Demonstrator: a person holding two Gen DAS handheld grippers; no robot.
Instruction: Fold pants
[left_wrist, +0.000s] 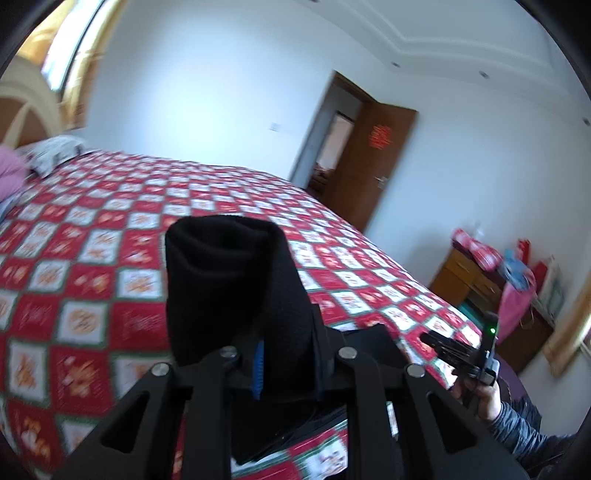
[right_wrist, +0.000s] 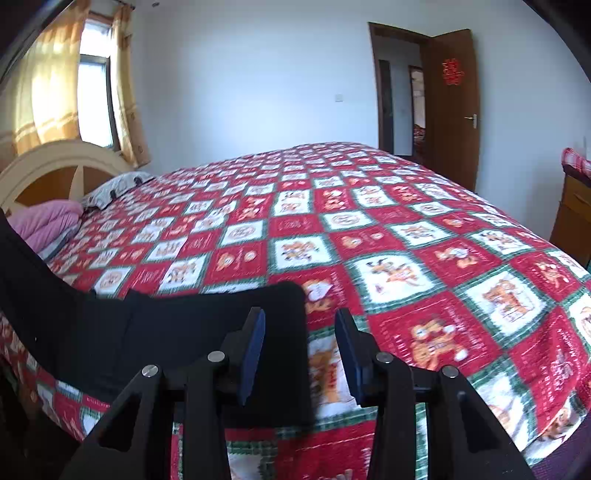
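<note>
L tool (left_wrist: 284, 354) grips pants (left_wrist: 225, 280) – R tool (right_wrist: 301, 350) agape

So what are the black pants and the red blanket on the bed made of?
The black pants look like soft, matte knit or fleece: no shine, a fuzzy edge, and thick rounded folds where the left gripper holds them. The red blanket looks like printed woven cotton, flat and dull, though blur leaves that uncertain.

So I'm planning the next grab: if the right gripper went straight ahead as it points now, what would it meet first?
Probably the quilt. The open right gripper points just past the right edge of the black pants, so the pants lie left of its line, though depth is hard to judge.
</note>
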